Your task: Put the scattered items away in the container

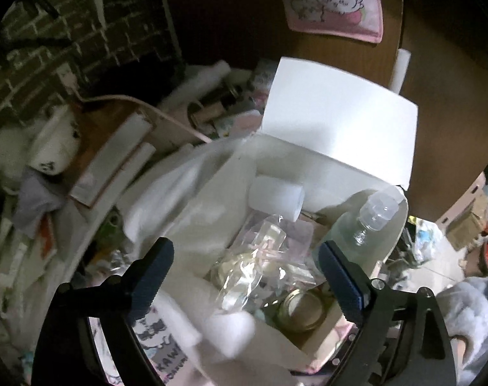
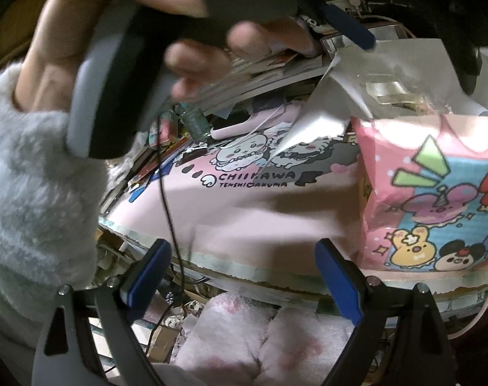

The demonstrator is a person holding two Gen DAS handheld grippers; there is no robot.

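Note:
In the left wrist view my left gripper (image 1: pixel 244 257) is open and empty, hovering over an open white box (image 1: pixel 334 122) with its lid raised. Inside lie a clear spray bottle (image 1: pixel 366 222), a white roll (image 1: pixel 276 197), a clear plastic bag (image 1: pixel 260 263) and a jar lid (image 1: pixel 303 310). In the right wrist view my right gripper (image 2: pixel 240 276) is open and empty above the edge of a pink Chiikawa mat (image 2: pixel 244 199). The box's pink cartoon-printed side (image 2: pixel 437 199) stands at the right. The hand holding the left gripper (image 2: pixel 122 64) fills the upper left.
White foam sheets (image 1: pixel 179 186), a plush toy (image 1: pixel 51 148) and several papers clutter the left side of the table. A pink pouch (image 1: pixel 337 3) lies far back. A black cable (image 2: pixel 167 193) hangs down. Pink fluffy slippers (image 2: pixel 260 337) show below the table edge.

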